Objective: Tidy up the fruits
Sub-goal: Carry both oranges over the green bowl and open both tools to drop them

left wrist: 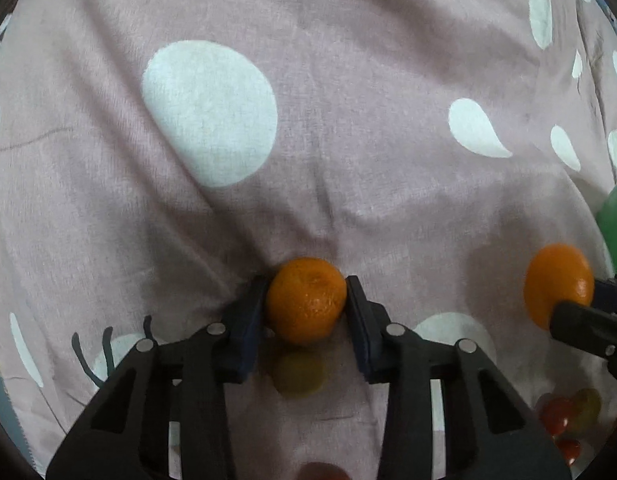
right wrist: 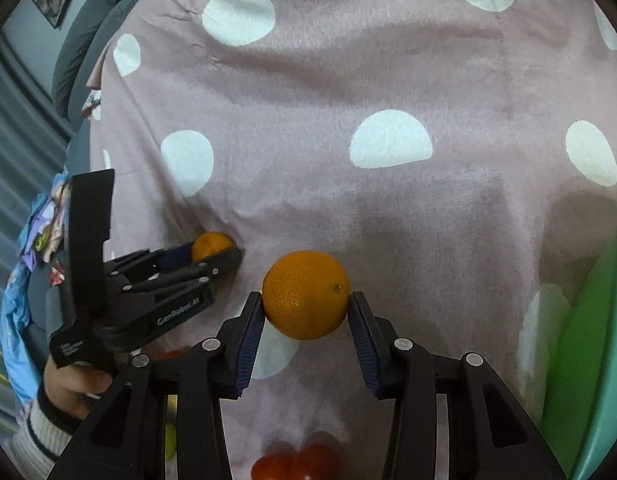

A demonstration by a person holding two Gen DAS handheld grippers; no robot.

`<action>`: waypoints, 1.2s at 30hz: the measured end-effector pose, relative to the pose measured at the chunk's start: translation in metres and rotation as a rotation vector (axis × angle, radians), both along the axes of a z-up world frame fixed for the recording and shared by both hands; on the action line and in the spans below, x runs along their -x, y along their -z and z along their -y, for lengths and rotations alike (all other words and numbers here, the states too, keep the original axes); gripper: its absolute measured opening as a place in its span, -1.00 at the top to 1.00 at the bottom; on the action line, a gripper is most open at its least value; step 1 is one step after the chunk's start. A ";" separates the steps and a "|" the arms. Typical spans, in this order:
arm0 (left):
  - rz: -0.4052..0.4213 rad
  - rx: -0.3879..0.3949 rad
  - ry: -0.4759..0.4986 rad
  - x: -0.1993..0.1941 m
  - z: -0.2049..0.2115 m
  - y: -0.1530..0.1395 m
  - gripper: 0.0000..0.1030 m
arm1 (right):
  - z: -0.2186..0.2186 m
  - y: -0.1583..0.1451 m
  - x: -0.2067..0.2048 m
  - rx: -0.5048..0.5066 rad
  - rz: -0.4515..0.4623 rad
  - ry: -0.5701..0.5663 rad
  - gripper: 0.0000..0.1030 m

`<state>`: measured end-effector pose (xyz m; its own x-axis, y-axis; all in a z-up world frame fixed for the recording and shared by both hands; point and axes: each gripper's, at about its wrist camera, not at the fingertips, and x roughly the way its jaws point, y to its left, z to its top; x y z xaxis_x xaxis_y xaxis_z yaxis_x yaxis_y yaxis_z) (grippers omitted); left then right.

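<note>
Between the blue pads of my left gripper (left wrist: 306, 285) sits a small orange (left wrist: 306, 304), and both pads touch its sides while it lies on the pink spotted cloth (left wrist: 348, 160). The right wrist view shows that same gripper (right wrist: 212, 255) at the left, low over the cloth, with its orange (right wrist: 210, 245). My right gripper (right wrist: 306, 301) is shut on a larger orange (right wrist: 306, 292), held a little above the cloth. This held orange (left wrist: 558, 284) shows at the right edge of the left wrist view.
A green container with a teal rim (right wrist: 588, 320) stands at the right edge. Red tomatoes (right wrist: 296, 462) lie near the bottom of the view, and more small red and yellowish fruits (left wrist: 564, 416) lie low right. A person's hand (right wrist: 68, 388) grips the left tool. Grey cushions (right wrist: 92, 28) lie far left.
</note>
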<state>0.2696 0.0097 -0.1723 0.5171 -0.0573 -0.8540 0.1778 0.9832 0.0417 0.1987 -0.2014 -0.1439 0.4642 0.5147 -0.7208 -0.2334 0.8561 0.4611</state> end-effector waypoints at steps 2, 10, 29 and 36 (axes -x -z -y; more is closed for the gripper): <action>0.000 0.017 -0.003 0.006 -0.006 -0.004 0.28 | 0.002 -0.005 0.005 -0.014 0.009 0.003 0.14; 0.029 0.119 0.063 0.063 -0.008 -0.044 0.27 | 0.006 -0.029 0.040 -0.036 0.061 0.015 0.13; 0.116 0.343 0.473 0.126 0.196 -0.101 0.26 | 0.153 -0.069 0.138 0.137 0.255 0.437 0.13; 0.092 0.264 0.514 0.113 0.254 -0.086 0.26 | 0.172 -0.055 0.137 0.211 0.228 0.487 0.13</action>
<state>0.1566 -0.2439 -0.0861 0.4378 -0.5255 -0.7296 0.6423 0.7506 -0.1552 0.0620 -0.3732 -0.0885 0.7674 0.0591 -0.6384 0.1370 0.9577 0.2533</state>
